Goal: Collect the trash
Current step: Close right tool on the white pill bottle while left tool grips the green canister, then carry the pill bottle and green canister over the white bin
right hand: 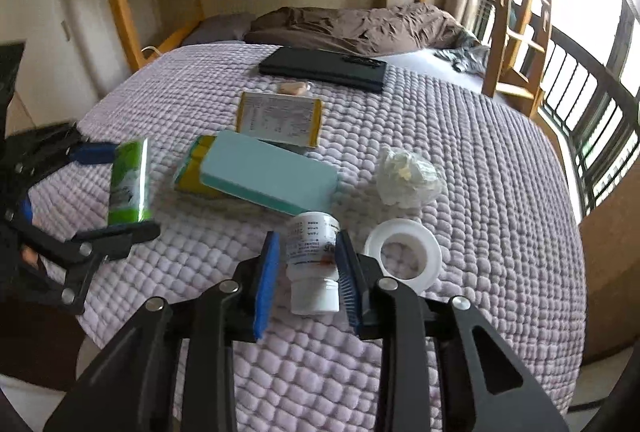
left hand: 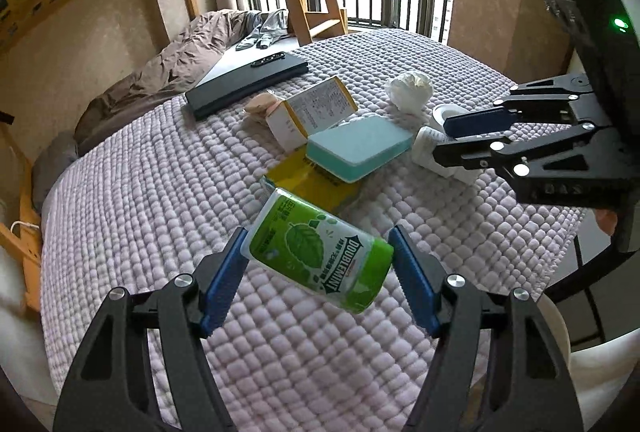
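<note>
1. Two grippers are seen over a bed covered by a lilac quilt point(left hand: 120, 232).
2. Left gripper point(left hand: 318, 268): clamped on a green gum bottle point(left hand: 320, 252), which is held tilted and lifted clear of the quilt.
3. Right gripper point(right hand: 308, 272): closed on a white pill bottle point(right hand: 312, 264), cap end toward the camera; whether the bottle rests on the quilt cannot be told.
4. White tape roll point(right hand: 404, 256): lying flat just beside the pill bottle, toward the quilt's near edge.
5. Crumpled wrapper point(right hand: 406, 177): lying beyond the roll.
6. Teal box point(right hand: 268, 175): near the quilt's middle, resting partly on a yellow box point(right hand: 192, 171).
7. White-and-yellow carton point(right hand: 280, 121): behind the teal box.
8. Black laptop point(right hand: 324, 69): closed, at the quilt's far edge.
9. Brown duvet point(right hand: 352, 27): bunched beyond the laptop.
</note>
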A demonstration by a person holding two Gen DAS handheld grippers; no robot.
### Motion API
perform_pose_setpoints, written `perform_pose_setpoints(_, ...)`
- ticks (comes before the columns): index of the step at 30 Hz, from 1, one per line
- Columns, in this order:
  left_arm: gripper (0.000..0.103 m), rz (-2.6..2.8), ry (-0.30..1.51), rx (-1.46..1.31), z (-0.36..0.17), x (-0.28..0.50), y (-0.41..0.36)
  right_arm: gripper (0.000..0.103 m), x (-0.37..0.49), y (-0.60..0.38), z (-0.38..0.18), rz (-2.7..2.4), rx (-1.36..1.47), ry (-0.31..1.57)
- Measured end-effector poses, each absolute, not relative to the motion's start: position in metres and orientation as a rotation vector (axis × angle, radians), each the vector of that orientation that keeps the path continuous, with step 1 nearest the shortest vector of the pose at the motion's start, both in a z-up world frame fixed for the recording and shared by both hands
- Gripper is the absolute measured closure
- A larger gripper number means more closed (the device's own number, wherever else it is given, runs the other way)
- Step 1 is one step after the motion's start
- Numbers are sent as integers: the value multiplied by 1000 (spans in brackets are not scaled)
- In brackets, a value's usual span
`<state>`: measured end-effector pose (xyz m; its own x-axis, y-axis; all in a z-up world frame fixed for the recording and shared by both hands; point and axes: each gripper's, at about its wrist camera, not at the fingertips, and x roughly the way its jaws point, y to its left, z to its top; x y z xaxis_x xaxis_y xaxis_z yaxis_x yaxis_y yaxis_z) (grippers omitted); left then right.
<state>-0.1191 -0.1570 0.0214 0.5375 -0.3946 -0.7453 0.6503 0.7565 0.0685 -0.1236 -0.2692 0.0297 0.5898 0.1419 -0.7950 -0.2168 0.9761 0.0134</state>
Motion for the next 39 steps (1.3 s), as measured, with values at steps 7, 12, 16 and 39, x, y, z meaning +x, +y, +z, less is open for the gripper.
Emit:
perform_pose_setpoints(7, 31, -634, 778, 337, 26, -121, -153, 71, -116, -277, 15, 209, 11, 977)
perform_pose_setpoints(12, 31, -623, 786, 314, 27, -120, -148, 72, -116, -273, 11, 218, 23, 980)
perform_pose_setpoints(16, 31, -609, 802, 297, 27, -122, -143, 72, -122, -277, 19, 223, 56, 962)
perform_pose_setpoints(39, 31, -530, 853, 181, 30, -146, -134, 72, -184, -268, 48, 261, 114, 918)
